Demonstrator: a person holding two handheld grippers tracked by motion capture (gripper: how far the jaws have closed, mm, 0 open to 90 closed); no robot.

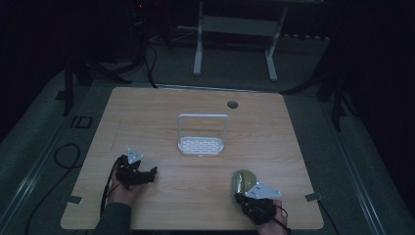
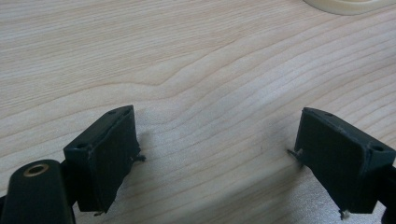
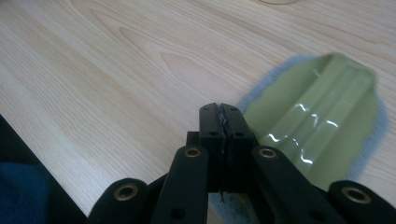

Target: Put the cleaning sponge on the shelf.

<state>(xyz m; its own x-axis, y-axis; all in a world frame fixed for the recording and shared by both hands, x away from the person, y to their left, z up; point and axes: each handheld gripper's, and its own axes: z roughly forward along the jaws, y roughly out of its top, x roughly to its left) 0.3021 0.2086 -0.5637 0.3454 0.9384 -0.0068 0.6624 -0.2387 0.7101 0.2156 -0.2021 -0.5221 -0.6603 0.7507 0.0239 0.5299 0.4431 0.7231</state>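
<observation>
A green oval plate [image 1: 244,180] with a blue-grey rim lies flat near the front right of the wooden table [image 1: 156,112]. My right gripper [image 1: 238,198] sits at the plate's near edge. In the right gripper view its jaws [image 3: 219,108] are shut with nothing visible between them, and the plate [image 3: 317,116] lies just to their right and runs under them. At the front left, my left gripper [image 1: 151,175] rests low over bare wood. It is open [image 2: 217,116] and nothing sits between its jaws.
A white wire rack [image 1: 201,146] with a tall loop handle stands at the table's middle. A round cable hole [image 1: 232,104] sits near the far edge. A pale rounded edge [image 2: 345,5] shows far ahead of the left gripper. The room beyond is dark, with a white frame [image 1: 235,29].
</observation>
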